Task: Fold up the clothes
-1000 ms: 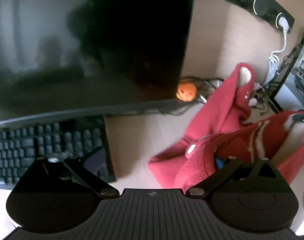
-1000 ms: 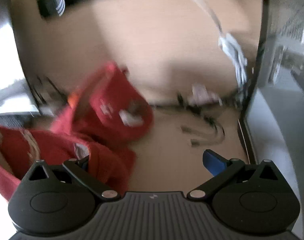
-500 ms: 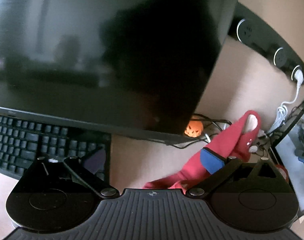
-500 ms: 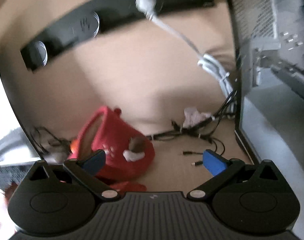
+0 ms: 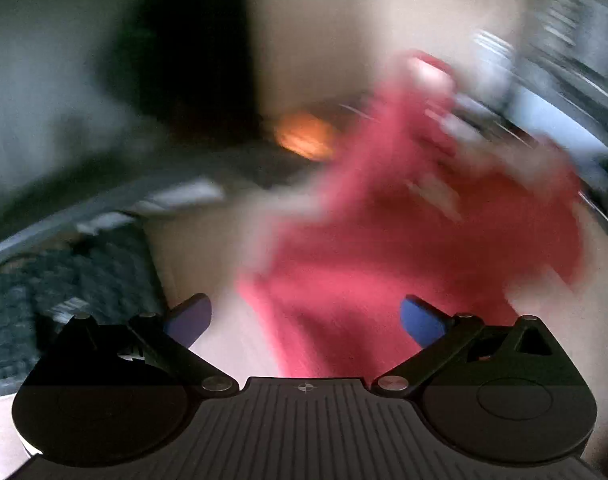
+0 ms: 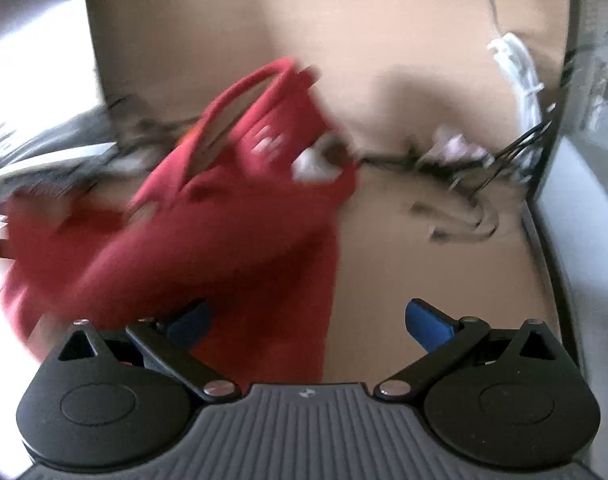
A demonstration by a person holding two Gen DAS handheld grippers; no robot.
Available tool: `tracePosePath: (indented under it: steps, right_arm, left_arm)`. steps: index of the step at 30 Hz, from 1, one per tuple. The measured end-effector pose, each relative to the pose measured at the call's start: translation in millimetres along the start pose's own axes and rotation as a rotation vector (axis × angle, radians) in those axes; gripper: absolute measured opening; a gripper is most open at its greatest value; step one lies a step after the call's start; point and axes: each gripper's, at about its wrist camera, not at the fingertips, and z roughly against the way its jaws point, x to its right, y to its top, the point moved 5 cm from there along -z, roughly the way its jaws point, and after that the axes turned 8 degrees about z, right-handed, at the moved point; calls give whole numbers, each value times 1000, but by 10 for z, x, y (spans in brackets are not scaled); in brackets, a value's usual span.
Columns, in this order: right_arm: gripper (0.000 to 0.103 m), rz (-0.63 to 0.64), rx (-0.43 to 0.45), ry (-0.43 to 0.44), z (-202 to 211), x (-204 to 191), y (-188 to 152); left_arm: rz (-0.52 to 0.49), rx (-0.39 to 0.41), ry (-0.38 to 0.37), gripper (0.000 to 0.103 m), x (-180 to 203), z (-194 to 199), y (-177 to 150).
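Nearest the left wrist camera, the left claw (image 5: 305,316) stands spread wide, its blue pads (image 5: 421,320) gripping nothing. Just past them a red garment (image 5: 383,248) lies heaped on the light tabletop (image 5: 208,240), badly blurred. A dark keyboard (image 5: 76,280) sits to the left; beyond it rises a black monitor (image 5: 144,60), with a small orange object (image 5: 304,136) at its base.

The right claw (image 6: 307,320) is likewise fully parted and empty. The garment (image 6: 224,232) spreads ahead of its left finger and further leftward, with white marks on the fabric. Farther on, tangled dark cables (image 6: 455,184) trail across the tabletop (image 6: 423,264), and a white cord (image 6: 515,64) hangs against the back panel.
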Motion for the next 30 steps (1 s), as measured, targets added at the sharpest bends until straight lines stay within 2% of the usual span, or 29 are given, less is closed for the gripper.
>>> tracePosePath:
  steps: [2, 4, 6, 8, 10, 11, 15, 18, 22, 24, 26, 28, 30]
  right_arm:
    - [103, -100, 73, -165, -92, 75, 202]
    - [103, -204, 70, -287, -176, 232, 279]
    - [103, -203, 45, -317, -191, 304, 255]
    - [103, -158, 23, -340, -168, 342, 190]
    - [103, -141, -15, -374, -167, 393, 76]
    - [103, -165, -18, -363, -154, 423, 37]
    - [103, -269, 116, -126, 48, 300, 128]
    - [103, -198, 175, 28, 102, -62, 309]
    - [103, -87, 192, 64, -101, -550, 490]
    - [103, -97, 160, 69, -373, -648, 416]
    - [103, -112, 87, 63, -661, -666, 173]
    - [103, -135, 22, 63, -864, -655, -106]
    - [103, -194, 93, 112, -768, -605, -248]
  left_arm:
    - [125, 55, 126, 103, -144, -122, 160]
    - [246, 100, 236, 103, -287, -226, 295]
    - [287, 63, 200, 103, -374, -215, 253]
    - [280, 53, 177, 103, -387, -143, 178]
    - [252, 58, 111, 103, -254, -123, 184]
    - [238, 61, 79, 103, -188, -113, 187]
    - [182, 72, -53, 103, 78, -65, 195]
    - [139, 79, -151, 103, 277, -24, 198]
    - [85, 88, -269, 103, 535, 13, 190]
    - [100, 69, -201, 103, 524, -248, 83]
    - [143, 34, -144, 103, 427, -497, -73]
    - [169, 18, -133, 103, 348, -599, -246]
    - [129, 39, -139, 103, 360, -566, -400]
